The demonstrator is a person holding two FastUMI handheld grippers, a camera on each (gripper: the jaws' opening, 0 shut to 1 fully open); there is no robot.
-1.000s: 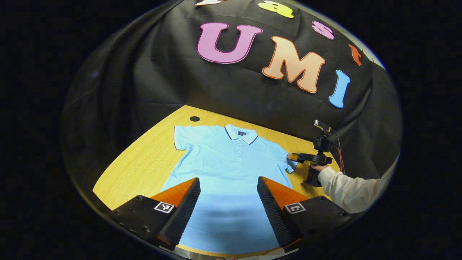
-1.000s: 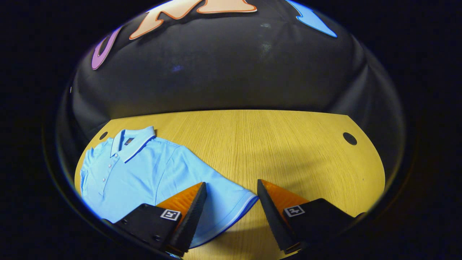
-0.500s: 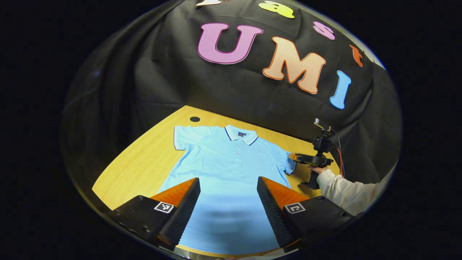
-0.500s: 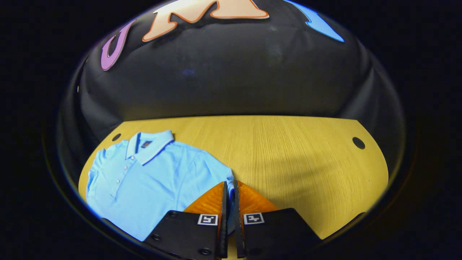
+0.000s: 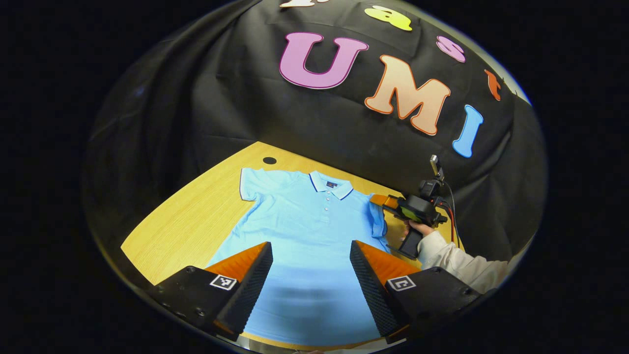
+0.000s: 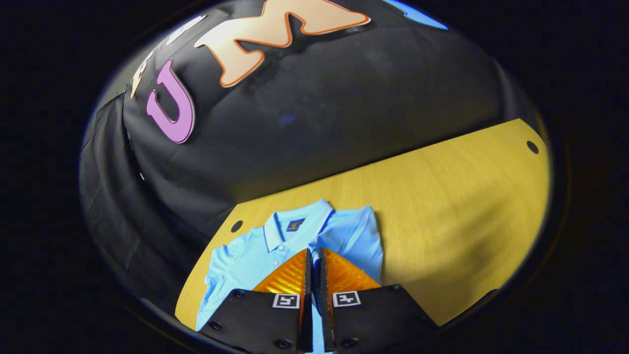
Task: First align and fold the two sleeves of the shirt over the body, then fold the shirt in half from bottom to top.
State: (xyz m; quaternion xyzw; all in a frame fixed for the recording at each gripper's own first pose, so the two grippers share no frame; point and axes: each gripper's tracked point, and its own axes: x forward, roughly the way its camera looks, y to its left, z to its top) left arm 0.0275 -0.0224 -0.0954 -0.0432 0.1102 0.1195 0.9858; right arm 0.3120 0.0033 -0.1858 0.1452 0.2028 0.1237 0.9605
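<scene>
A wood-grain worktop (image 5: pixel 186 216) carries the soft blue knit shirt (image 5: pixel 304 231). The right hand-held gripper (image 6: pixel 314 255) is clenched on its sleeve (image 6: pixel 361 236), beside the collar (image 6: pixel 295 223); the left hand-held gripper (image 5: pixel 310 255) hangs released over the shirt's body.

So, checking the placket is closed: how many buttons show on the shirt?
3, in a row down the shirt's placket below the collar: top button, middle, lowest.

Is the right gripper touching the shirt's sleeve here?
Touching. In the right gripper view, the right gripper has its fingers closed on a strip of the blue sleeve, which is lifted and partly folded over the shirt.
</scene>
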